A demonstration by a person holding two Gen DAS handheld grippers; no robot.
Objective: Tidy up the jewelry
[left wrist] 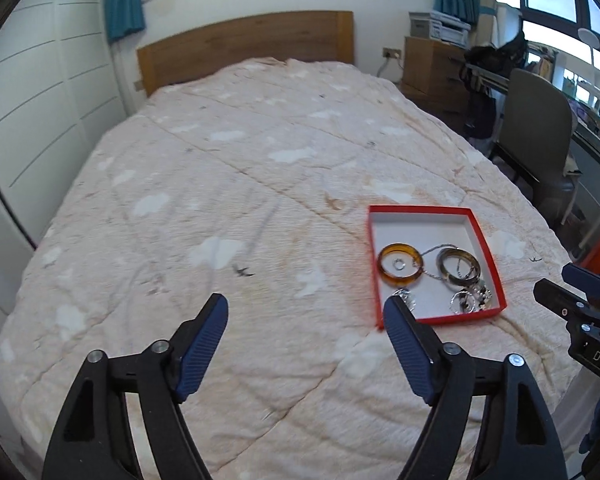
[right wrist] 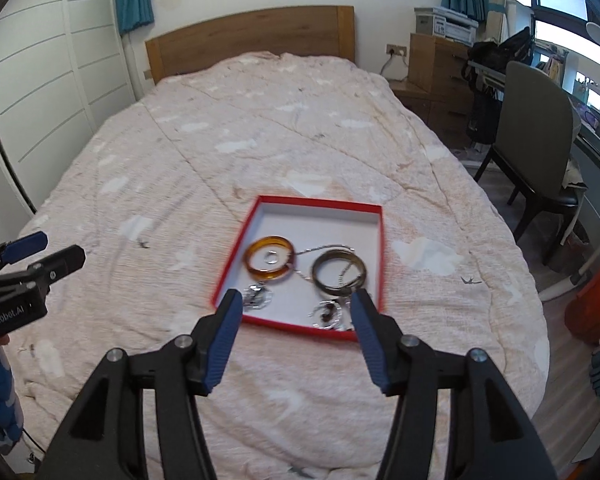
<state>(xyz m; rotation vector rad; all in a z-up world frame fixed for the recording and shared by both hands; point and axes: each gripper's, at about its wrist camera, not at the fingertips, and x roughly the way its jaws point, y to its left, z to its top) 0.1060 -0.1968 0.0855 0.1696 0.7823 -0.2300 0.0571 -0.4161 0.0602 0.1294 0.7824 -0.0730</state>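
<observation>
The red box (right wrist: 374, 256) lies open on the bed (right wrist: 228, 152), toward its right side, holding an amber bangle (right wrist: 269, 263), a dark bangle (right wrist: 339, 274), a chain and silvery pieces. The right gripper (right wrist: 296, 306) hangs above the box's near edge, fingers apart with nothing between them. The left wrist view shows the left gripper (left wrist: 305, 307) over bare quilt left of the box (left wrist: 485, 240), fingers wide apart and empty, a thin chain (left wrist: 260, 236) lying blurred on the quilt ahead. Bare quilt stretches to the headboard (right wrist: 252, 32); a chair (right wrist: 540, 132) stands beside the bed's right edge.
</observation>
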